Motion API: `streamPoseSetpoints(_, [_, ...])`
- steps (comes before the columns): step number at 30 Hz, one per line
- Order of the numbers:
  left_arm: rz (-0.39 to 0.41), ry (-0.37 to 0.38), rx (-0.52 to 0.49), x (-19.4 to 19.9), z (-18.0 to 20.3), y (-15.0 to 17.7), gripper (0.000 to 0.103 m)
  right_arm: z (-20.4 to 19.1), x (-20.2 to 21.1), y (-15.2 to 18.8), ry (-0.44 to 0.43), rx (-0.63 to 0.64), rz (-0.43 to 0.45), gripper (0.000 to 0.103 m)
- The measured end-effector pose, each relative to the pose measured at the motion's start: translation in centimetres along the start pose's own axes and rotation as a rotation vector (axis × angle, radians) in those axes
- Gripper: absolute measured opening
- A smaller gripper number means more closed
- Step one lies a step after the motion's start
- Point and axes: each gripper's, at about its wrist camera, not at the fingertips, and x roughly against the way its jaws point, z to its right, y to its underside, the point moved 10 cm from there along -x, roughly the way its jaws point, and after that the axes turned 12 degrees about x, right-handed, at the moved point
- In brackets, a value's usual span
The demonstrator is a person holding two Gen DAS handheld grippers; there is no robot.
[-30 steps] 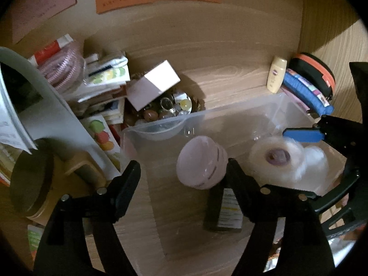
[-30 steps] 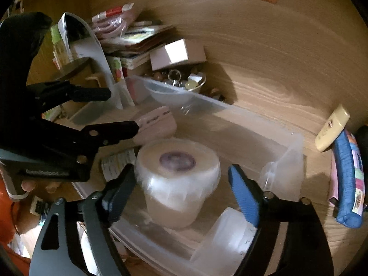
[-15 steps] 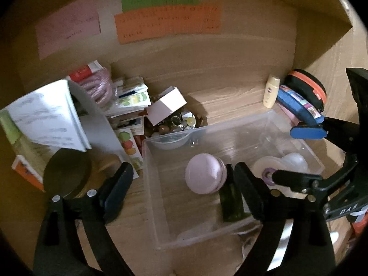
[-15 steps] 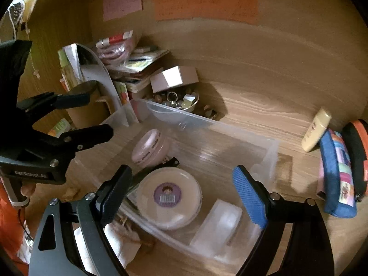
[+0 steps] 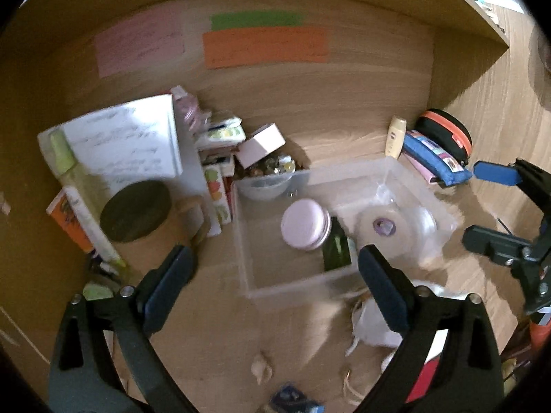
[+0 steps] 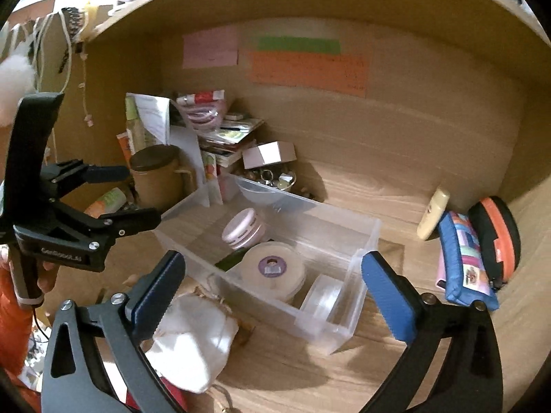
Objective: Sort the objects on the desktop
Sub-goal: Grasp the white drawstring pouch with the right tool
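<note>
A clear plastic bin (image 5: 241, 227) (image 6: 365, 265) stands on the wooden desk. It holds a pink round case (image 5: 303, 227) (image 6: 242, 229), a white round tub with a purple label (image 5: 384, 229) (image 6: 272, 268), a dark green bottle (image 5: 335, 249) and a clear lidded box (image 6: 322, 297). My left gripper (image 5: 275, 285) is open and empty, above and in front of the bin. My right gripper (image 6: 272, 292) is open and empty, also raised in front of the bin. Each gripper shows in the other's view, the right one (image 5: 496, 206) and the left one (image 6: 134, 192).
A white cloth bag (image 6: 193, 340) (image 5: 375, 323) lies in front of the bin. A brown lidded jar (image 5: 137, 213), papers, books and a bowl of trinkets (image 6: 275, 179) crowd the back left. A cream bottle (image 6: 432, 218), blue pencil case (image 6: 465, 261) and black-orange pouch (image 6: 496, 237) lie right.
Both grippers have pulled up and back from the bin, open and empty. The white tub and pink case stay inside it.
</note>
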Motion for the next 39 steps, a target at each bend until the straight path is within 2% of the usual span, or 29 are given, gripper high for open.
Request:
streamPoseSetpoints(12, [-0.101, -0.041, 0.025, -0.3, -3.2, 5.7, 0.098, -4.1, 0.3, 2.0, -0.039, -0.004, -0.033, 0.102])
streamPoseSetpoints(19, [-0.174, -0.046, 0.031, -2.0, -4.3, 8.9, 0.098, -6.4, -1.9, 4.4, -0.078, -0.008, -0.111, 0.102])
streamPoseSetpoints(22, [-0.207, -0.025, 0.032, -2.7, -4.4, 10.0, 0.098, -7.0, -3.2, 5.7, -0.102, -0.027, -0.155, 0.102])
streamPoseSetpoints(29, [-0.218, -0.020, 0.005, -3.6, -4.5, 11.0, 0.097, -7.7, -5.9, 7.0, -0.150, -0.075, -0.229, 0.102])
streamPoseSetpoints(31, [-0.218, -0.013, -0.002, -3.7, -4.4, 11.1, 0.084, -8.0, -6.5, 7.1, -0.159, -0.075, -0.240, 0.102])
streamPoseSetpoints(33, [-0.232, -0.006, -0.010, -4.0, -4.3, 11.4, 0.076, -8.3, -7.0, 7.1, -0.175, -0.078, -0.251, 0.101])
streamPoseSetpoints(35, [-0.243, -0.001, -0.011, -4.3, -4.4, 11.7, 0.071, -8.6, -7.3, 7.1, -0.193, -0.086, -0.260, 0.100])
streamPoseSetpoints(37, [-0.255, -0.003, -0.015, -4.6, -4.4, 12.0, 0.060, -8.8, -7.6, 7.1, -0.205, -0.089, -0.264, 0.094])
streamPoseSetpoints(39, [-0.260, 0.013, -0.009, -4.5, -4.3, 12.0, 0.057, -8.7, -7.9, 7.0, -0.204, -0.090, -0.266, 0.090])
